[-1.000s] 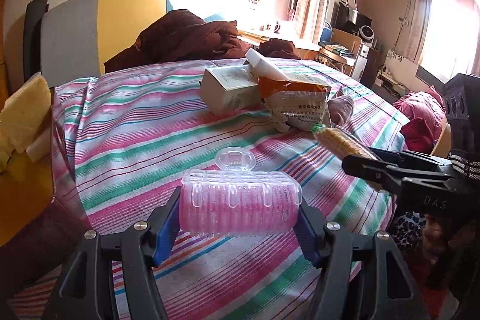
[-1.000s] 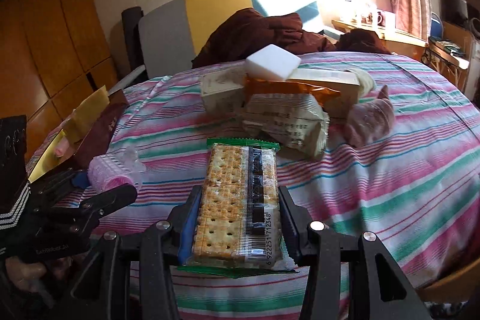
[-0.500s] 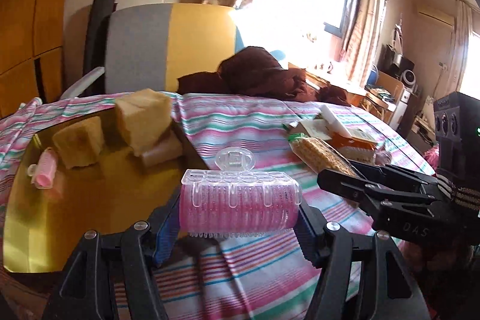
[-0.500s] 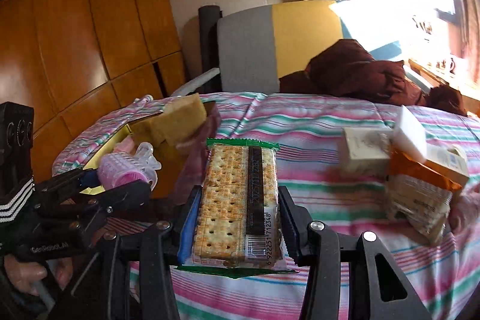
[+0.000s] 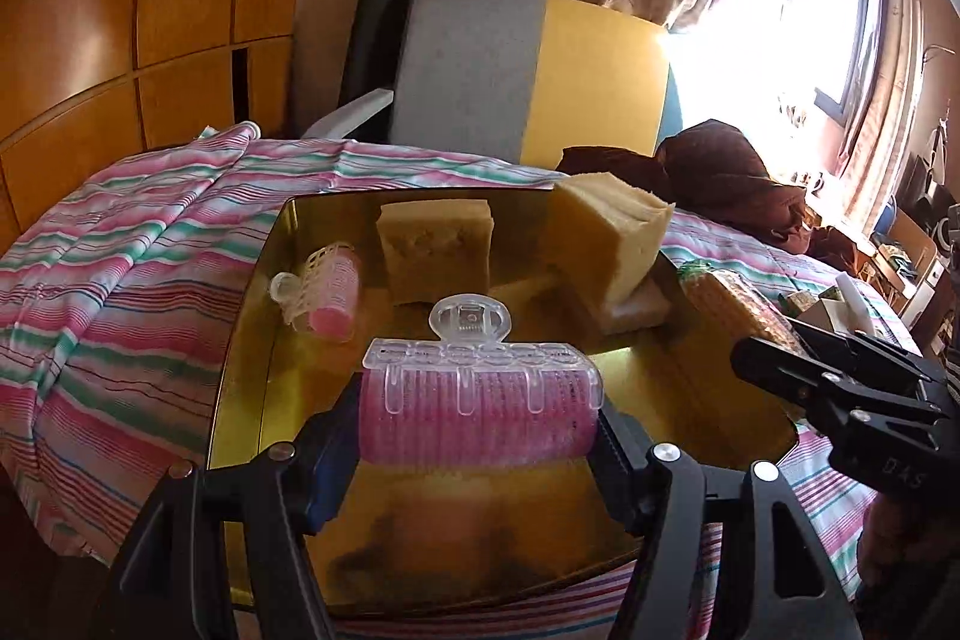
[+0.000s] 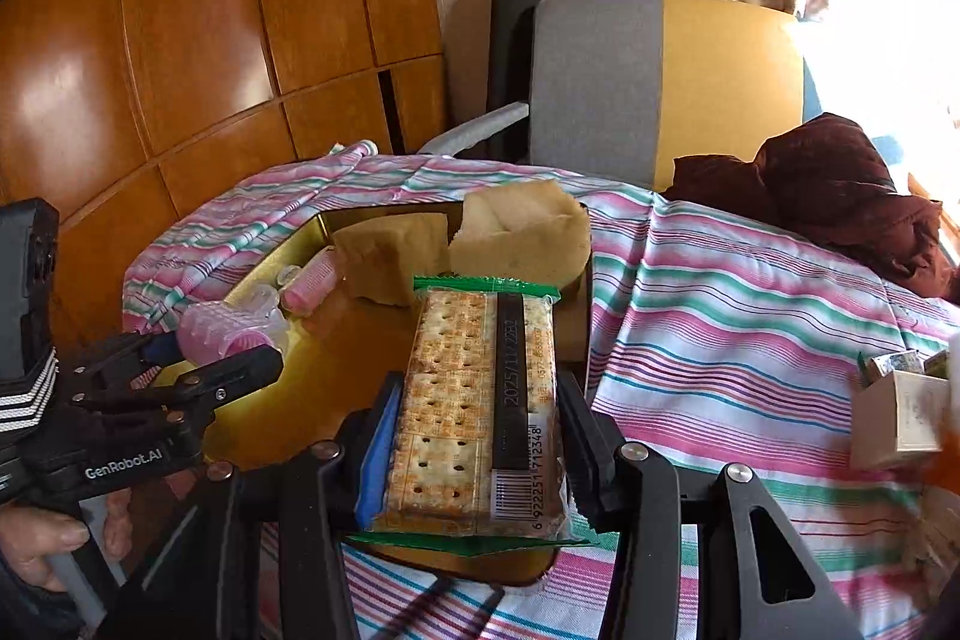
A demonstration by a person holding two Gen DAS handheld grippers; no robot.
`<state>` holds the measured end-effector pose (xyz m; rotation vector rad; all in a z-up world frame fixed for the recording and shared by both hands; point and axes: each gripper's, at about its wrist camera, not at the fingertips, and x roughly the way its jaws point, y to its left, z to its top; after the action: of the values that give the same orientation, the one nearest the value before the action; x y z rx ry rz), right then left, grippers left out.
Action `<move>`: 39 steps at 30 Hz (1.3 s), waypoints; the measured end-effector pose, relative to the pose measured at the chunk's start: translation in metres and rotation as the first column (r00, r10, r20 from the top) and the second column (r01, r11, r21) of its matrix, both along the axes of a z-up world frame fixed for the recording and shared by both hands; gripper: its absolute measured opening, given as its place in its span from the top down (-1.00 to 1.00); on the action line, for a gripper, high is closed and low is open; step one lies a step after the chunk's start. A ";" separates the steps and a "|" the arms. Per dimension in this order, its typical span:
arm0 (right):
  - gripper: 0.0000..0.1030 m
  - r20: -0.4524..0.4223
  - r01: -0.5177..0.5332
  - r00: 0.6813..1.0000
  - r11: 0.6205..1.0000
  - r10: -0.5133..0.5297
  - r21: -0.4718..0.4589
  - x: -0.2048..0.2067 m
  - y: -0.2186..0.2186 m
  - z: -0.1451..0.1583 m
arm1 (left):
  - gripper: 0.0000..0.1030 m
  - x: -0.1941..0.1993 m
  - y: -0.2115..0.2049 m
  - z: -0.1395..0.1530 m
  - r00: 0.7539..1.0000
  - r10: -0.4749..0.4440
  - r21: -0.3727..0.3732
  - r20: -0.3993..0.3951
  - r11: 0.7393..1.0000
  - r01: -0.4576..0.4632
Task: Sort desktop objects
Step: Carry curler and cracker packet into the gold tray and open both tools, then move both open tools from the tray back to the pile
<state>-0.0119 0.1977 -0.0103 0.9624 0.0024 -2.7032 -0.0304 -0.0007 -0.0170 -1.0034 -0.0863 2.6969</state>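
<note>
Since the earlier frames both tools had swung left, off the striped tablecloth [image 6: 750, 328], and now hung over the shiny gold rectangular tray [image 5: 252, 328]. Left gripper [image 5: 480, 412] was clamped end-to-end on the pink bristled hair roller with clear plastic clip [image 5: 480, 400]; a second pink roller [image 5: 327, 292] and two tan sponge blocks [image 5: 435, 250] lay ahead of it in the tray. Roller judged light, springy, best held at its ends. Right gripper [image 6: 474, 436] was clamped on the clear-wrapped cracker packet [image 6: 474, 400]: light, brittle, slippery film, so grip the long edges gently. The cartons [image 6: 900, 412], formerly straight ahead, now sat far right.
</note>
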 end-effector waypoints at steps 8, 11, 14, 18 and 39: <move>0.05 0.031 0.000 1.000 0.998 -0.002 0.070 -0.016 -0.011 -0.014 | -0.32 -0.016 -0.011 0.003 1.000 0.016 -0.003 -0.001 1.000 -0.016; 0.05 0.035 0.009 0.999 0.996 -0.012 0.092 -0.018 -0.013 -0.018 | -0.32 -0.024 -0.033 -0.001 0.997 0.065 -0.012 0.029 0.998 -0.065; 0.05 0.033 0.014 0.999 0.994 -0.018 0.105 -0.019 -0.013 -0.021 | -0.32 -0.023 -0.055 -0.003 0.993 0.108 -0.005 0.042 0.994 -0.108; 0.04 0.024 0.014 1.000 0.992 -0.017 0.123 -0.018 -0.015 -0.022 | -0.32 -0.017 -0.070 -0.003 0.990 0.131 0.005 0.051 0.991 -0.132; -0.34 -0.021 0.091 0.996 0.996 -0.091 -0.006 0.010 0.018 -0.007 | -0.32 -0.054 -0.049 -0.009 0.984 0.070 -0.076 0.165 0.995 -0.058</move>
<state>-0.0016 0.2154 -0.0168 0.9539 -0.0453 -2.7947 -0.0847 -0.0497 -0.0263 -1.2691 -0.0558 2.6850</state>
